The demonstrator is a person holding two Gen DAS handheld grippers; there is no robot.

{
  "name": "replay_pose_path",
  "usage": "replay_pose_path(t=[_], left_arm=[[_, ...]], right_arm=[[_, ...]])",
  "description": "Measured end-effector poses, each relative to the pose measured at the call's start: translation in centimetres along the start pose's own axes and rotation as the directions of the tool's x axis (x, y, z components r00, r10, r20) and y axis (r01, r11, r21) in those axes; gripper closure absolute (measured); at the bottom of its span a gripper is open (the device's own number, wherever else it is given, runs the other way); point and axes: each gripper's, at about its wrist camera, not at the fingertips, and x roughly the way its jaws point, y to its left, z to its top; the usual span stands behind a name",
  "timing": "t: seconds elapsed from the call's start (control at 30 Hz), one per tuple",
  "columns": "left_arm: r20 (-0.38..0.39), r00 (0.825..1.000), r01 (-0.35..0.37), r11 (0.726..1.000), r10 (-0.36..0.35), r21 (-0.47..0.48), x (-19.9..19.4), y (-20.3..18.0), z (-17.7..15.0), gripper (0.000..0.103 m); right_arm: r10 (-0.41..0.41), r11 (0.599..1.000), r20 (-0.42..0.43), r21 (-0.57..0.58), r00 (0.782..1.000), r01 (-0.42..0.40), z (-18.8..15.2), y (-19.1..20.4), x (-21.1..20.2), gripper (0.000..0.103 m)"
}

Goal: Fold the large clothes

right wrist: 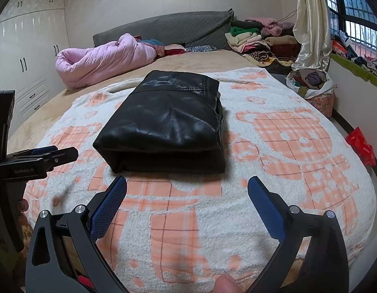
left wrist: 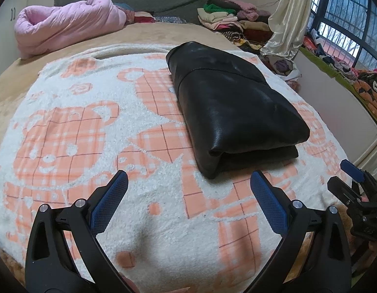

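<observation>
A black leather garment (left wrist: 232,107) lies folded into a thick rectangle on a white and orange bear-pattern blanket (left wrist: 90,127). It also shows in the right wrist view (right wrist: 169,124) on the same blanket (right wrist: 286,146). My left gripper (left wrist: 188,178) is open and empty, a little in front of and left of the garment's near edge. My right gripper (right wrist: 187,183) is open and empty, just in front of the garment's near edge. The right gripper also shows at the right edge of the left wrist view (left wrist: 354,185), and the left gripper at the left edge of the right wrist view (right wrist: 42,158).
A rolled pink quilt (right wrist: 103,58) lies at the back left of the bed. A pile of folded clothes (right wrist: 261,39) sits at the back right by a cream curtain (right wrist: 310,24). A basket of clothes (right wrist: 313,85) and a red item (right wrist: 361,146) are on the floor at right. White wardrobes (right wrist: 29,48) stand at left.
</observation>
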Motion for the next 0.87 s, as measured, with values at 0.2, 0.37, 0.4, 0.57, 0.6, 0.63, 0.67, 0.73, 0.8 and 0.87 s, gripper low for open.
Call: replay_pose_path(t=[0.2, 0.37, 0.4, 0.57, 0.6, 0.63, 0.67, 0.73, 0.8, 0.87], left_arm=[[-0.007, 1.000, -0.017, 1.000, 0.018, 0.024, 0.2, -0.3, 0.0, 0.009], [-0.012, 1.000, 0.006, 1.000, -0.006, 0.019, 0.1, -0.4, 0.0, 0.009], [-0.005, 1.000, 0.001, 1.000, -0.001, 0.030, 0.0, -0.6, 0.0, 0.009], [0.032, 0.999, 0.013, 0.999, -0.015, 0.052, -1.0, -1.1, 0.1, 0.009], [0.031, 0.999, 0.011, 0.999, -0.012, 0.046, -1.0, -1.0, 0.1, 0.009], [0.017, 1.000, 0.008, 1.000, -0.009, 0.028, -0.8, -0.7, 0.3, 0.009], [0.002, 1.000, 0.011, 1.000, -0.011, 0.012, -0.6, -0.3, 0.3, 0.009], [-0.036, 0.999, 0.026, 0.999, -0.028, -0.033, -0.1, 1.0, 0.7, 0.009], [-0.047, 0.998, 0.032, 0.997, -0.035, -0.077, 0.0, 3.0, 1.4, 0.009], [-0.052, 0.998, 0.032, 0.991, -0.039, -0.127, -0.1, 6.8, 2.6, 0.009]], right_arm=[[-0.005, 1.000, -0.004, 0.000, 1.000, 0.005, -0.2, -0.1, 0.0, 0.004], [-0.015, 1.000, 0.001, -0.002, 1.000, 0.015, -0.3, -0.3, -0.4, 0.004], [-0.020, 1.000, 0.003, 0.000, 1.000, 0.020, -0.3, -0.4, -0.6, 0.004], [-0.060, 0.997, 0.026, 0.045, 0.998, 0.059, -0.5, -1.8, -2.1, 0.004], [-0.071, 0.996, 0.028, 0.061, 0.997, 0.069, -0.5, -2.5, -2.5, 0.004], [-0.090, 0.993, 0.031, 0.077, 0.995, 0.087, -0.6, -3.2, -2.9, 0.004], [-0.106, 0.991, 0.034, 0.090, 0.994, 0.102, -0.7, -3.8, -3.3, 0.004], [-0.154, 0.979, 0.037, 0.141, 0.987, 0.147, -1.2, -6.2, -4.5, 0.004], [-0.243, 0.950, 0.029, 0.211, 0.970, 0.231, -2.2, -9.8, -6.0, 0.004], [-0.359, 0.893, -0.005, 0.288, 0.933, 0.345, -3.7, -14.2, -7.4, 0.004]])
